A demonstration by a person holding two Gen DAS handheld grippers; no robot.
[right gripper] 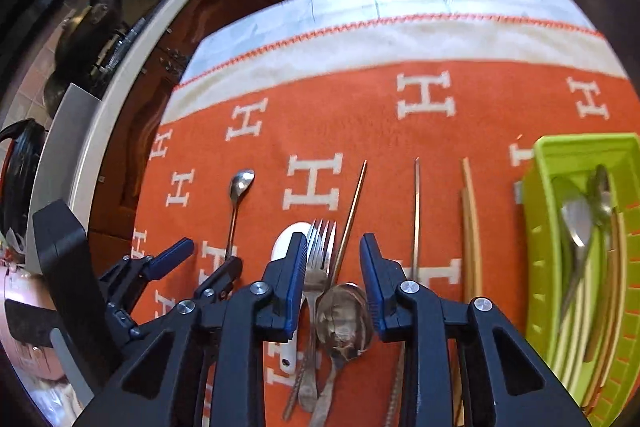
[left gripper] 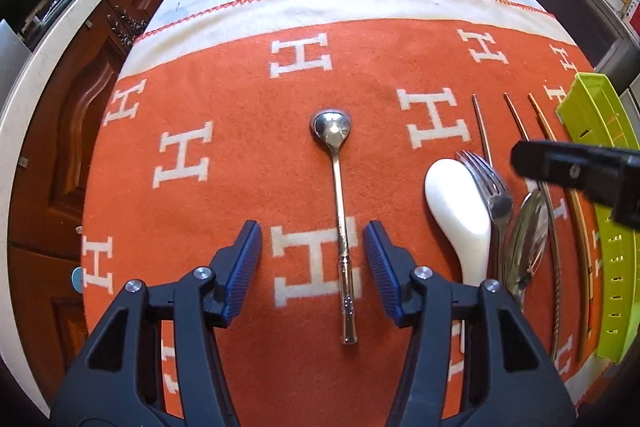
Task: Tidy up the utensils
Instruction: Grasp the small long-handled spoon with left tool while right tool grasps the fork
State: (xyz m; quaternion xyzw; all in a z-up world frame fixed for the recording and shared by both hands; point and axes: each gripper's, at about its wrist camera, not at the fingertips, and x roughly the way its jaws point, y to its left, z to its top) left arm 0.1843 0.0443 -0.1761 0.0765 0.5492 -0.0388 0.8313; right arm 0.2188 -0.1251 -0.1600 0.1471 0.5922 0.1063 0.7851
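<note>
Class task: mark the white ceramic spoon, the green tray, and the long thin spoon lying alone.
white ceramic spoon (left gripper: 456, 207), left wrist view, on its bowl.
green tray (right gripper: 538, 267), right wrist view, on its left wall.
long thin spoon (left gripper: 331, 127), left wrist view, on its bowl.

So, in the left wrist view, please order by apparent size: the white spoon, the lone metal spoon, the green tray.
1. green tray, longest, though partly cut off at the edge.
2. lone metal spoon and white spoon: unsure. The metal one looks longer, the white one far wider.
</note>
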